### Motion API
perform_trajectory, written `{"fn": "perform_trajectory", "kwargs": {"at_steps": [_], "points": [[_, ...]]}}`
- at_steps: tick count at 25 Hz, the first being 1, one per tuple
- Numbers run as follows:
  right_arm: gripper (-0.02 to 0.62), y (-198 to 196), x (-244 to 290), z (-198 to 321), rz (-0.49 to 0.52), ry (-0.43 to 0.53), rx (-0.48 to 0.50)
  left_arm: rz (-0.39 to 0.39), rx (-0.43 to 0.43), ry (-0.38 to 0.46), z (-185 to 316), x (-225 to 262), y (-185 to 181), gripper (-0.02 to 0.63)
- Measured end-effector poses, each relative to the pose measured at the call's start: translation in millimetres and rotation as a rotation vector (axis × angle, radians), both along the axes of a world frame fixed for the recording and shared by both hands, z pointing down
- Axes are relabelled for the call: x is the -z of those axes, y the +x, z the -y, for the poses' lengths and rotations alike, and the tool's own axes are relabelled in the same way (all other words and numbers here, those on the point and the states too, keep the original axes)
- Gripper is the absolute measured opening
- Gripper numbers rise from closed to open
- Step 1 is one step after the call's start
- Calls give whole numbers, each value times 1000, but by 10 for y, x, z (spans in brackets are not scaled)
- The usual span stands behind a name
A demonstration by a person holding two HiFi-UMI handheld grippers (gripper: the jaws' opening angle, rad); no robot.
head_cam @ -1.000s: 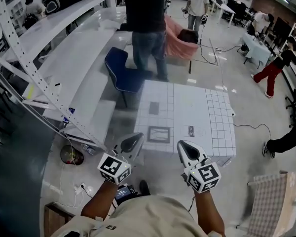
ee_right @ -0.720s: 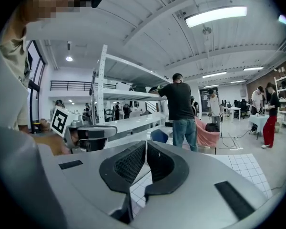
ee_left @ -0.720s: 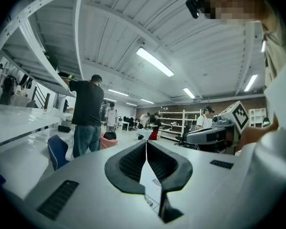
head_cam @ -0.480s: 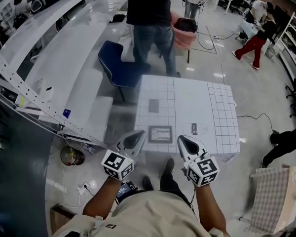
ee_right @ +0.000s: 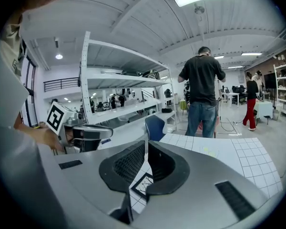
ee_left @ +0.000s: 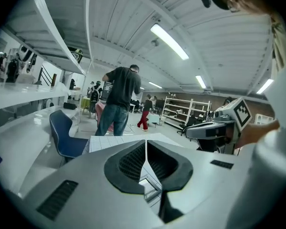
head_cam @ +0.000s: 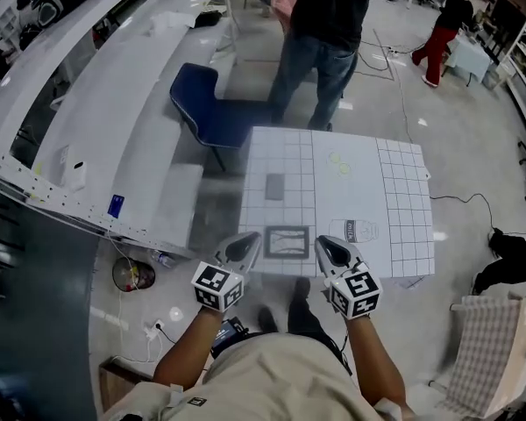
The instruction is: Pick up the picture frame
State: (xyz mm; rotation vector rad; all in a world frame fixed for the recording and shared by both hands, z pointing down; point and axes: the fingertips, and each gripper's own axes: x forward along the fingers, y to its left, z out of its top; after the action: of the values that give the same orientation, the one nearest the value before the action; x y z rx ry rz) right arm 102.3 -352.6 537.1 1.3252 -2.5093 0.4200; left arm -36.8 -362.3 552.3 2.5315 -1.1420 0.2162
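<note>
Two hand-held grippers and one picture frame, entered as we see them from the head view.

1. Picture frame [head_cam: 287, 240]: a dark-edged rectangle lying flat on the white gridded sheet [head_cam: 394, 226] that covers the table, close to the sheet's near edge, at lower centre of the frame. It sits between the two gripper tips. We also glimpse it below the jaws in the left gripper view [ee_left: 147, 186] and the right gripper view [ee_right: 143, 185].

2. Left gripper [head_cam: 245, 247]: held just left of the picture frame, its marker cube [head_cam: 217, 286] toward the person. In its own view [ee_left: 146, 149] we see the dark pads pressed together along a thin seam, with nothing between them.

3. Right gripper [head_cam: 329, 251]: held just right of the picture frame, its marker cube [head_cam: 356, 293] below it. In its own view [ee_right: 146, 149] the pads likewise meet and carry nothing.

4. Small grey rectangle [head_cam: 274, 186]: on the sheet, above the picture frame in the frame.

5. Blue chair [head_cam: 212, 117]: beside the table's upper left corner.

6. Standing person in a dark top and jeans [head_cam: 320, 51]: at the table's far edge, top centre.

7. White shelving [head_cam: 114, 103]: along the upper left.

8. Checked cloth [head_cam: 491, 349]: at lower right.
</note>
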Motion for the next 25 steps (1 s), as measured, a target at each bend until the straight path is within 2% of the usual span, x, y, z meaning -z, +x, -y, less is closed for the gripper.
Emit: {"fn": "perform_trajectory", "kwargs": {"at_steps": [10,17,25], "points": [[29,149,-888,440,-49,-149,15,62,7,-157,367,-842,175,20],[29,175,-1611,525,-77,-291,36,109,17,-290,431,-1522,192,20],[29,181,-2195,607,-91,-419,56,156,20,-424,472,-2175,176,21]]}}
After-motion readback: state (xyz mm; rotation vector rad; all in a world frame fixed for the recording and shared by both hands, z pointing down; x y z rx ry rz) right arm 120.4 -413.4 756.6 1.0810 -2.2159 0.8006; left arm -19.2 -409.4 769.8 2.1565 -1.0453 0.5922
